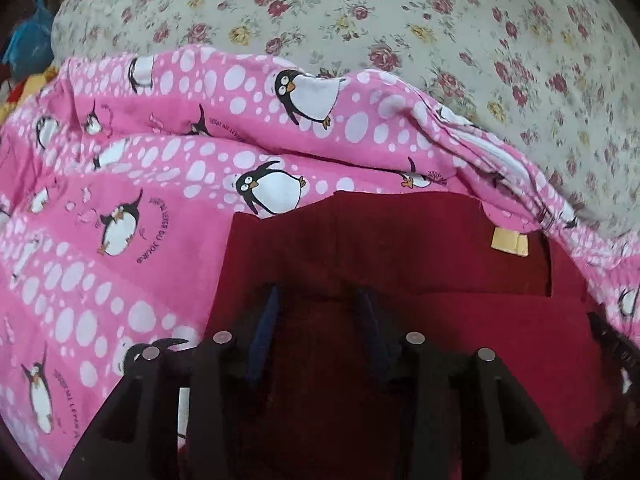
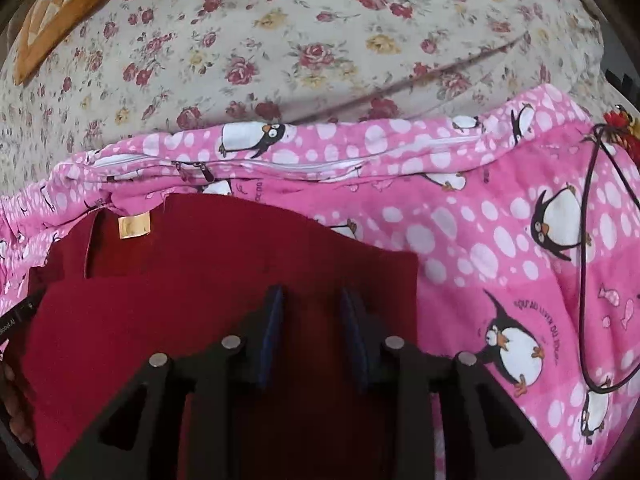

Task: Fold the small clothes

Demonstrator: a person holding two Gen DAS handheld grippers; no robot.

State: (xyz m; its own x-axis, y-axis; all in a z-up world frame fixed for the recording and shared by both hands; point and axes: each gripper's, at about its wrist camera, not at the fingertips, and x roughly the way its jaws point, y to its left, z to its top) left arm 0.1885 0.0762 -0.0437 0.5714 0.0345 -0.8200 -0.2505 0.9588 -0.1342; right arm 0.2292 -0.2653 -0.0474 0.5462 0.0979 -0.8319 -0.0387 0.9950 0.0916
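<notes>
A dark red garment (image 1: 400, 248) with a yellow label (image 1: 509, 242) lies partly folded on a pink penguin-print blanket (image 1: 120, 200). A folded layer covers its near part. My left gripper (image 1: 318, 296) is open, its fingers just above the red cloth near its left side. In the right wrist view the same garment (image 2: 240, 256) and label (image 2: 134, 225) show. My right gripper (image 2: 310, 294) is open over the garment's right part, holding nothing.
A floral bedsheet (image 2: 320, 40) lies beyond the blanket (image 2: 500, 220). An orange checked cushion (image 2: 68, 4) sits at the far left. A dark cable (image 2: 588, 240) runs over the blanket at right. The other gripper's edge (image 2: 16, 316) shows at left.
</notes>
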